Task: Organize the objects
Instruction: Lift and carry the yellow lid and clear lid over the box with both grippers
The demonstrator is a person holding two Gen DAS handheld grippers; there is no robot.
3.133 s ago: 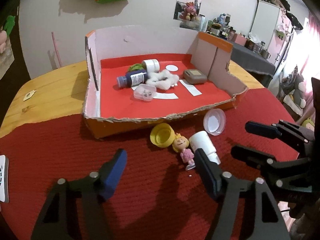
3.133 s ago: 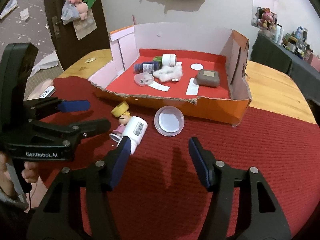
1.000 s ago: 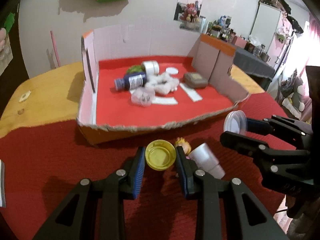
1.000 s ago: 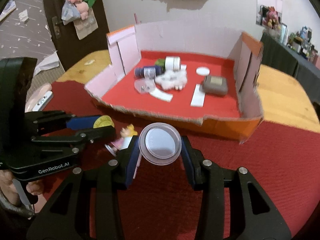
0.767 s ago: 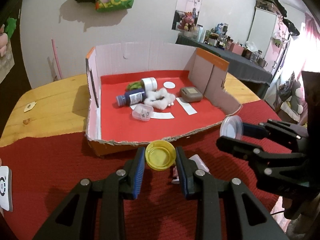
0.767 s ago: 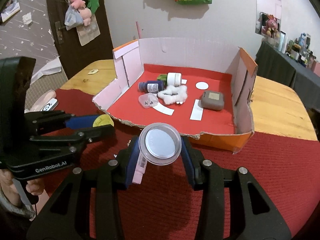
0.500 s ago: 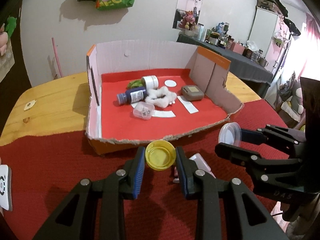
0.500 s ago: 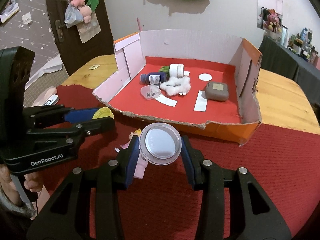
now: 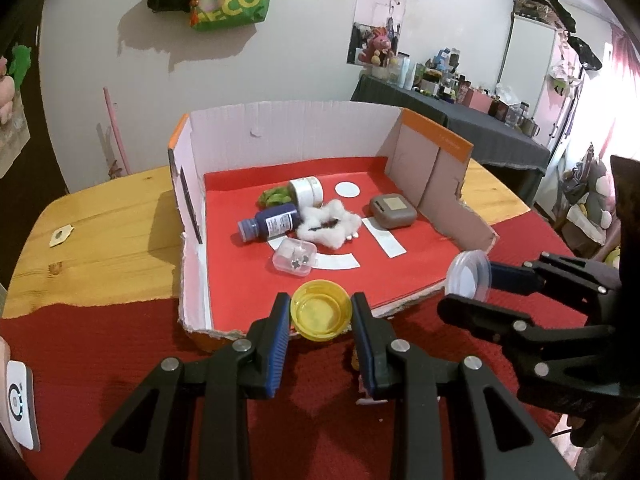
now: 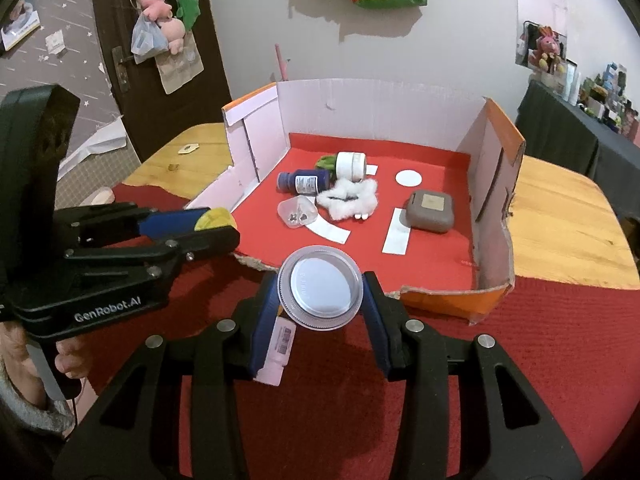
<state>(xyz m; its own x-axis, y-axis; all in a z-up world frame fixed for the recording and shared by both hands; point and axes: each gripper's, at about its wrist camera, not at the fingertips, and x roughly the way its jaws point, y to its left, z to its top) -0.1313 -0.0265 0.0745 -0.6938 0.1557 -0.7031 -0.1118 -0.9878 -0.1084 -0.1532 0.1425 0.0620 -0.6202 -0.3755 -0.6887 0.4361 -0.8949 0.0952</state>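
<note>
My left gripper [image 9: 320, 316] is shut on a yellow lid [image 9: 321, 315] and holds it in the air at the torn front edge of the cardboard box [image 9: 288, 136]. My right gripper [image 10: 321, 292] is shut on a clear round lid [image 10: 321, 288], also raised at the box's front edge. The clear lid also shows in the left wrist view [image 9: 467, 276], and the yellow lid in the right wrist view [image 10: 216, 218]. A white bottle [image 10: 278, 344] lies on the red cloth under the right gripper, mostly hidden.
The red-floored box holds a blue bottle [image 9: 272, 224], a white jar [image 9: 306, 191], cotton [image 9: 326, 226], a clear case [image 9: 294, 258], a grey case [image 9: 392, 211] and paper strips. The red cloth [image 10: 520, 360] covers the wooden table's [image 9: 100, 216] near side. A white device [image 9: 18, 404] lies at left.
Both grippers have closed on the lids, lifted them off the cloth and carried them forward to the box's front edge. The doll and bottle stay on the cloth below.
</note>
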